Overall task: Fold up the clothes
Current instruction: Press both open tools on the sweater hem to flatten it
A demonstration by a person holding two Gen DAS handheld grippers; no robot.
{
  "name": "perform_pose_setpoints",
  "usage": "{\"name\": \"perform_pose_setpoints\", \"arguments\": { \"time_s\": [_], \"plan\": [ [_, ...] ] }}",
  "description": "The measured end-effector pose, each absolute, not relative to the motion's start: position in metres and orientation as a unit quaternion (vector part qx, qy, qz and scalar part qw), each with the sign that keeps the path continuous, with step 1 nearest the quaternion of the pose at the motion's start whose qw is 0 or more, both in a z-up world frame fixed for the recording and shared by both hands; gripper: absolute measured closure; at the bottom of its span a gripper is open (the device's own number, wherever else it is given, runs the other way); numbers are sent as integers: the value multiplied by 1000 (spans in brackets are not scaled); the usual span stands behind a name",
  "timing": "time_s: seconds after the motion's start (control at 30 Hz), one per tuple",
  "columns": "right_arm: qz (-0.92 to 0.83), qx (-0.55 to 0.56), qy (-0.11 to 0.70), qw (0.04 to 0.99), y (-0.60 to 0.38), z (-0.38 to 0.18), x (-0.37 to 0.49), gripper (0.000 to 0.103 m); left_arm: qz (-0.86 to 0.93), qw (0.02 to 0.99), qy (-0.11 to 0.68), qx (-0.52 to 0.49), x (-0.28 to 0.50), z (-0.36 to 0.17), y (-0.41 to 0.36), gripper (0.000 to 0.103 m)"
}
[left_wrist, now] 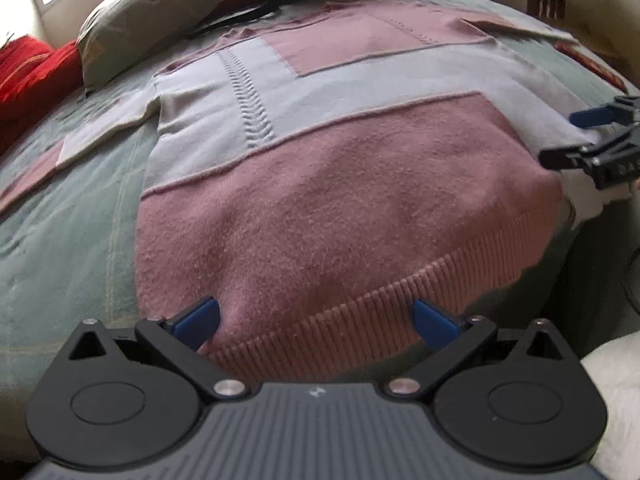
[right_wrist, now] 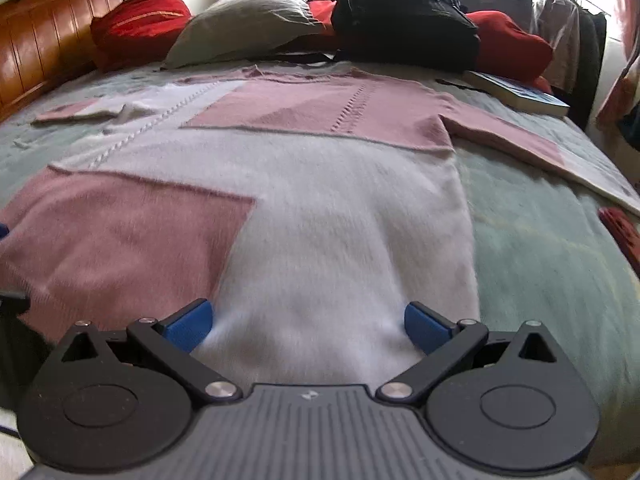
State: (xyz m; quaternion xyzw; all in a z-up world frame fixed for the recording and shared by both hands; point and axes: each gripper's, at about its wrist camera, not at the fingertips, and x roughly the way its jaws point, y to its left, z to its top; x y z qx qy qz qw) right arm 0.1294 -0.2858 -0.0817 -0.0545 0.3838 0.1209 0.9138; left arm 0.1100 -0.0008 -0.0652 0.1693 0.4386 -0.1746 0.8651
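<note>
Pink-and-pale-grey knit sweater (left_wrist: 320, 152) lies flat on the green-quilted bed (left_wrist: 72, 208), hem at the near edge, long axis running away towards the pillows, with my left tool (left_wrist: 316, 320) and right tool (right_wrist: 308, 322) both spread wide over that hem.

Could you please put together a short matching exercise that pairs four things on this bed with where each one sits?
Things:
1. sweater
2. book
3. backpack
4. grey pillow

Places:
A. against the headboard end, between a red cushion and the black bag
B. spread flat across the middle of the bedspread, sleeves out
C. at the far end, standing in front of red bedding
D. lying flat near the bed's right edge, beyond the right sleeve

Pairs: 1-B, 2-D, 3-C, 4-A
</note>
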Motion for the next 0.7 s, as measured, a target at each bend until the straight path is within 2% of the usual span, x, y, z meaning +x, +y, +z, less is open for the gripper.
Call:
{"name": "perform_pose_setpoints", "arguments": {
  "time_s": [0.2,0.37,0.43,0.7],
  "plan": [
    [118,-42,382,916,-285,-77,112,0,-199,884,394,152,128,-48,-15,1],
    [124,-11,375,919,-286,-77,110,0,-256,890,355,129,143,-60,-25,1],
    [119,-19,382,916,-283,-83,109,0,-254,875,395,113,146,-71,-27,1],
    [103,-96,383,913,-264,-98,98,0,-276,860,399,161,114,-69,-17,1]
  ]
}}
